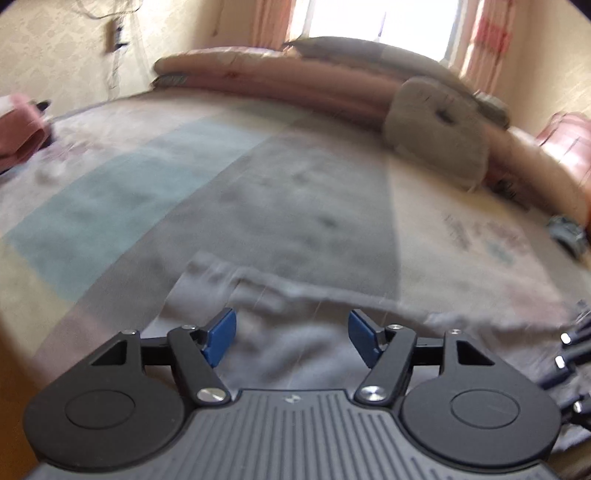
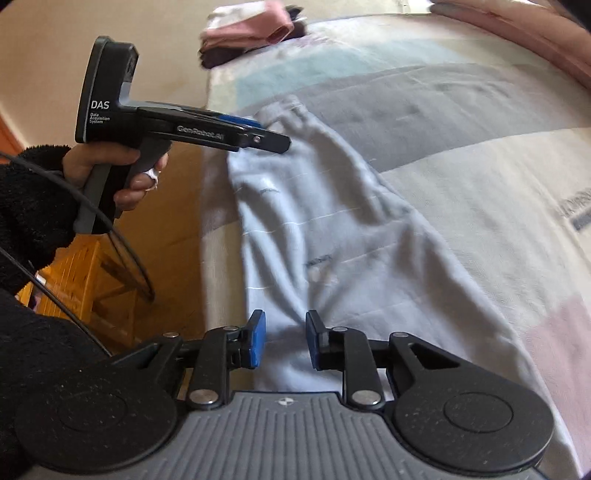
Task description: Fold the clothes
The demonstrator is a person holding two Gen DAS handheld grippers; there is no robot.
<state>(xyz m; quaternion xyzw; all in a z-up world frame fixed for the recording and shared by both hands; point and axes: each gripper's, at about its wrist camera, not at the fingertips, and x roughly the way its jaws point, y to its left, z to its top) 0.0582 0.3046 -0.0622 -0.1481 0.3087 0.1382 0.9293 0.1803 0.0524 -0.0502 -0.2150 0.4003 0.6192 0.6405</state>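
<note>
A pale blue garment point(image 2: 332, 236) lay lengthwise on the bed point(image 2: 480, 184), close to the bed's near edge, its gathered end toward the far side and its body running back toward the person. The bedcover showed broad bands of teal, grey and cream.

The left gripper point(image 1: 291, 332) was above the gathered end of the garment. Its blue pads point(image 1: 221, 332) stood well apart, with cloth visible beneath the gap and nothing pressed between them. In the right wrist view the same tool appeared from the side, its tip over the garment's far end, gripped by a hand point(image 2: 110, 173) in a black fleece sleeve point(image 2: 29, 206).

The right gripper point(image 2: 284, 339) was above the nearer part of the garment. Its pads point(image 2: 256, 339) were parted by a narrower gap; cloth lay below them, not pinched.

A stack of folded pink clothing point(image 2: 251, 29) sat at the far corner of the bed. Rolled bedding point(image 1: 280, 77) and a grey cushion point(image 1: 439, 129) lay along the window side.
</note>
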